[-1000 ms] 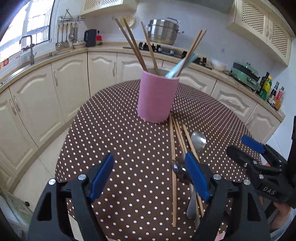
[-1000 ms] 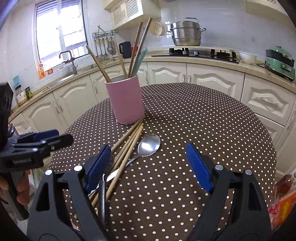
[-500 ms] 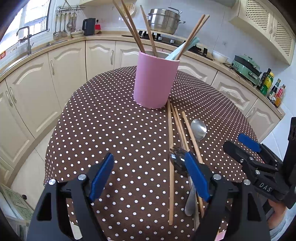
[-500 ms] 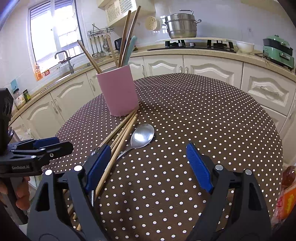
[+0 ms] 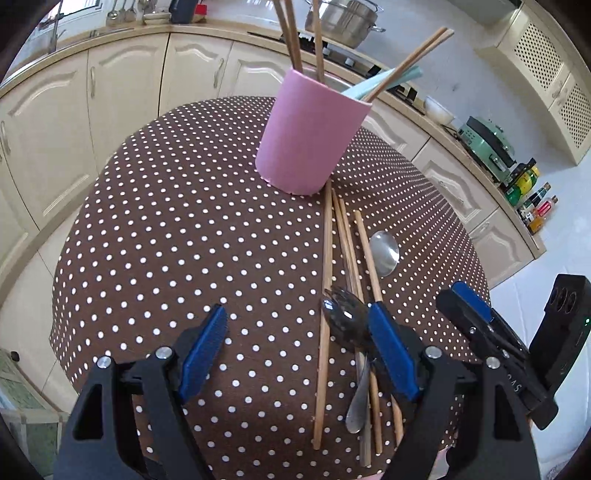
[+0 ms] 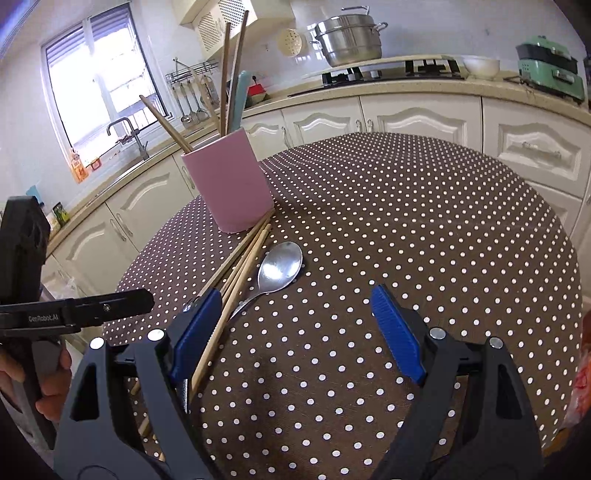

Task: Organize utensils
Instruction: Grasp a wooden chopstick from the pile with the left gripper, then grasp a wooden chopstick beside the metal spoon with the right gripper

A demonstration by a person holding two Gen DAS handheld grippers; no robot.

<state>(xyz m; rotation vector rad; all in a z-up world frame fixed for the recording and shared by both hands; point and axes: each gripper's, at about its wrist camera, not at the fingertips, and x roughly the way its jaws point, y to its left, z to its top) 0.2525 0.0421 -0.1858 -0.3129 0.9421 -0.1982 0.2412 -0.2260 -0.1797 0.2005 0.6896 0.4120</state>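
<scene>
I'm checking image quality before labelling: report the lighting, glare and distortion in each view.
Left wrist view: strong fisheye bending of the counter and dark corner vignetting; the spoon shows soft glare; the pink holder is sharp. Right wrist view: the window is blown out; the spoon bowl glints; cabinets curve; focus is crisp on the tablecloth.

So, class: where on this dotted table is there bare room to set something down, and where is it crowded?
Free: the cloth left of the pink holder and loose chopsticks in the left view, and right of the silver spoon in the right view. Crowded: the strip from the holder's base toward the near edge, where chopsticks, silver spoon and a dark spoon lie.
</scene>
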